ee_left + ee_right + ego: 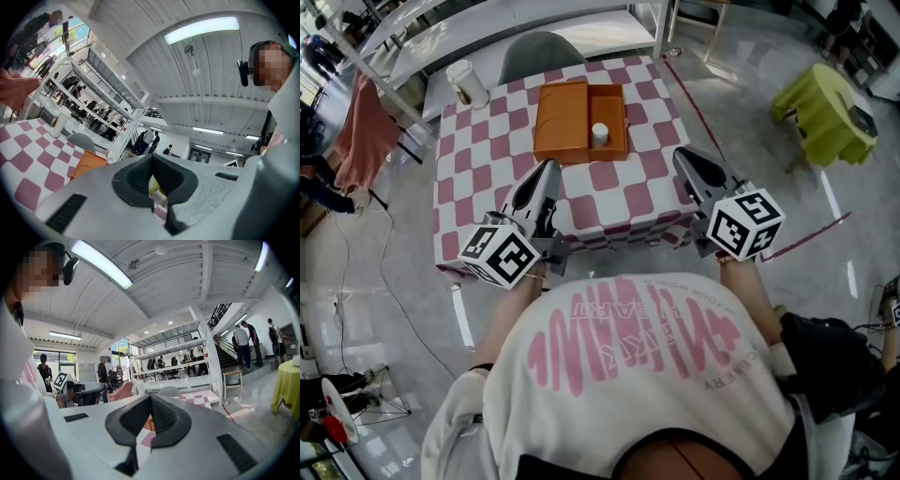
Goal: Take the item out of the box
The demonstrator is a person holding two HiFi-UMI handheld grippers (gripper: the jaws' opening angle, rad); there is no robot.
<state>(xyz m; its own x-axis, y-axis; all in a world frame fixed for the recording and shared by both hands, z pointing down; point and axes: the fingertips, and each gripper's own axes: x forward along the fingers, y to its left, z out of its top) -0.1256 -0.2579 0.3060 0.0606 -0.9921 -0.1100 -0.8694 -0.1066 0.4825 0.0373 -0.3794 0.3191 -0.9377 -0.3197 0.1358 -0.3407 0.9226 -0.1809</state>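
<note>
Hall: large, open, with a pale polished floor [412, 281], a white ribbed ceiling [154, 61] carrying strip lights [201, 29], long white shelving and a staircase at the far side; several people stand in the distance

Table [487, 159]: square, covered in a pink-and-white checked cloth that hangs over the near edge

Side table [820, 112]: draped in yellow-green cloth, well apart to the right

Chair [539, 52]: grey, rounded back, just behind the checked table

Cloth [361, 136]: salmon pink, hanging by the rack at the left

Box [562, 122]: orange, lying open on the far middle of the table, lid half to the left, tray half to the right

Left gripper [549, 166]: over the table's near edge, jaws closed tip to tip, nothing between them

Right gripper [682, 155]: beside the table's near right corner, jaws closed, empty

Jug [467, 82]: white, at the table's far left corner

Item [600, 133]: small white cylinder, upright in the right half of the box, near the middle wall
</note>
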